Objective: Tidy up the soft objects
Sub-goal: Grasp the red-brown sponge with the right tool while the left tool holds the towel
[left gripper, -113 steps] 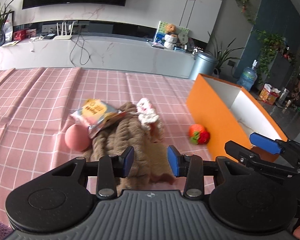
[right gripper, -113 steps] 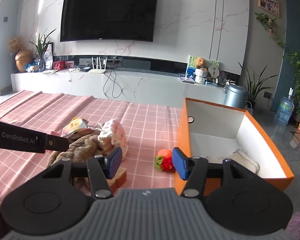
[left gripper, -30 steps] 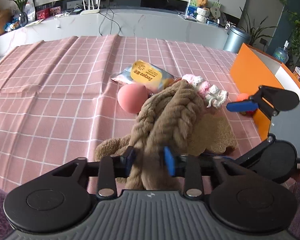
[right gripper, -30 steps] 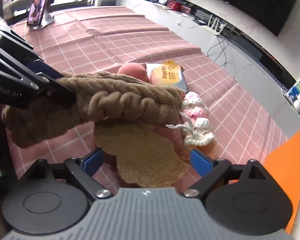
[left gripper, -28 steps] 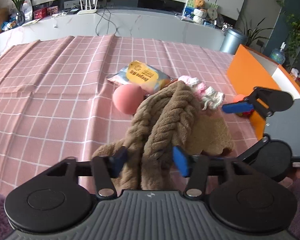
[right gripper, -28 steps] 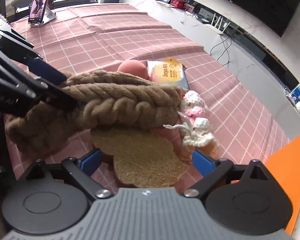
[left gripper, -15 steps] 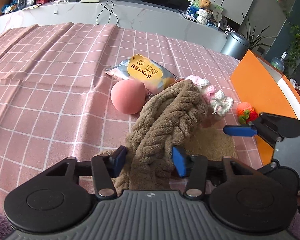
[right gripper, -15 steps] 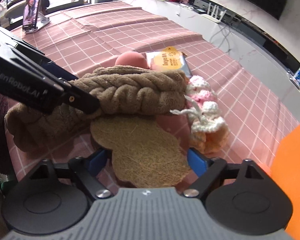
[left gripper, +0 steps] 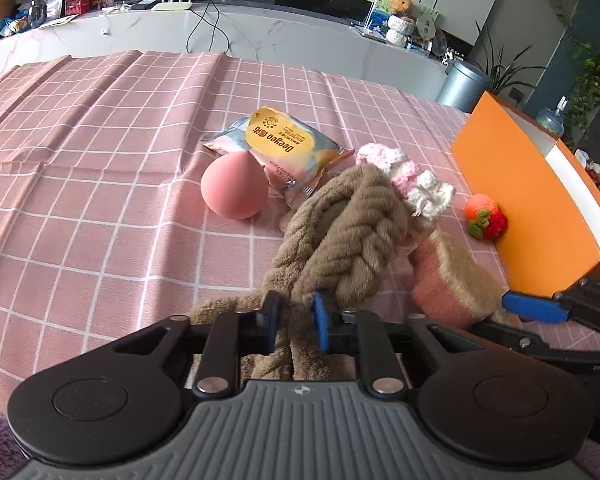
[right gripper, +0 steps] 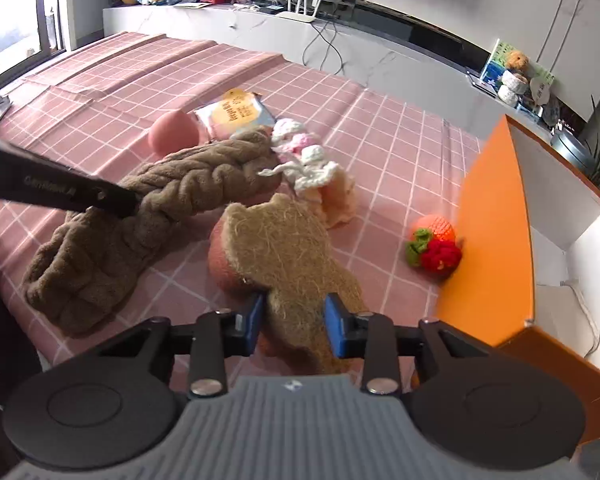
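Note:
My left gripper [left gripper: 294,322] is shut on a brown braided plush scarf [left gripper: 340,232], also in the right wrist view [right gripper: 172,196], and holds its near end off the cloth. My right gripper [right gripper: 294,322] is shut on a tan bear-shaped sponge with a pink underside [right gripper: 284,240], also in the left wrist view [left gripper: 452,276]. A pink-and-white crocheted piece [right gripper: 308,156] lies behind them. A pink ball [left gripper: 234,186] and a yellow snack packet [left gripper: 280,144] lie further back. A crocheted strawberry [right gripper: 436,246] sits by the orange box [right gripper: 496,208].
Everything lies on a pink checked tablecloth [left gripper: 100,160]. The orange box with white inside stands at the right, with a white cloth in it [right gripper: 564,320]. A white marble counter [left gripper: 260,36] runs behind the table.
My left gripper has closed tighter on the scarf. My right gripper has closed from wide open onto the bear sponge and tilted it up.

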Available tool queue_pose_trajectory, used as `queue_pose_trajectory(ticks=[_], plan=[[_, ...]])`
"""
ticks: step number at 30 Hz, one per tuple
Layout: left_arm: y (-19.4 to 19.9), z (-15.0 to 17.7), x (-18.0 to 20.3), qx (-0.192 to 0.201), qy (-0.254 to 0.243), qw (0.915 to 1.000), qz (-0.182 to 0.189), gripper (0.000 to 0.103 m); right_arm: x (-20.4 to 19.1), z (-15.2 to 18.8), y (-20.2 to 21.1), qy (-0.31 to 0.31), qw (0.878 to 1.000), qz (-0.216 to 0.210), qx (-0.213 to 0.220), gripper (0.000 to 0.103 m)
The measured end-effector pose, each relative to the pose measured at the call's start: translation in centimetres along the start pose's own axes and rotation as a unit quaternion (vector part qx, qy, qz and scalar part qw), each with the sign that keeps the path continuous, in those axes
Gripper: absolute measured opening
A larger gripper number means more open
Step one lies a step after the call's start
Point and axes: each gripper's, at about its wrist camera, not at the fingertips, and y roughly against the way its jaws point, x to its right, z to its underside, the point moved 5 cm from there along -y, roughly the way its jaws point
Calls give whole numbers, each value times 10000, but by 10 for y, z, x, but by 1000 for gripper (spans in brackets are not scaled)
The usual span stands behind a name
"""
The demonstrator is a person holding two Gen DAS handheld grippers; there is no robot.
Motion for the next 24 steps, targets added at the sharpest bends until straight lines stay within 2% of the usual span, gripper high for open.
queue_pose_trajectory(ticks=[2, 4, 6, 10, 11, 12, 14, 16, 21, 24], plan=[[5, -1, 2, 136, -34, 9999, 74, 41, 1, 1, 2, 84, 9999, 69, 99, 34], [8, -1, 7, 225, -168, 9996, 100, 65, 3, 2, -2, 145, 9998, 77, 101, 34], [6, 2, 14, 121, -362, 9991, 188, 71, 6, 2, -4, 78, 9999, -3, 125, 34], [-3, 10, 22, -27, -689, 9976, -47, 74, 25, -9, -5, -523, 9981, -323, 50, 29], [-4, 10, 23, -28, -744, 9972, -102, 74, 32, -15, -5, -710, 9966, -424, 25, 26], [-5, 10, 23, -29, -758, 9970, -141, 75, 37, -19, -3, -900, 9944, -550, 5, 16], [-8, 10, 20, -66, -714, 9973, -184, 75, 47, -26, -1, -1306, 9880, -819, -61, 11], [-10, 9, 18, -101, -681, 9974, -213, 75, 53, -28, -2, -1638, 9819, -945, -144, 10], [-13, 10, 18, -129, -748, 9968, -252, 75, 82, -26, 4, -2379, 9692, -635, 25, 5], [-15, 9, 19, -144, -717, 9970, -249, 75, 88, -25, 7, -2316, 9725, -247, 68, 3]])
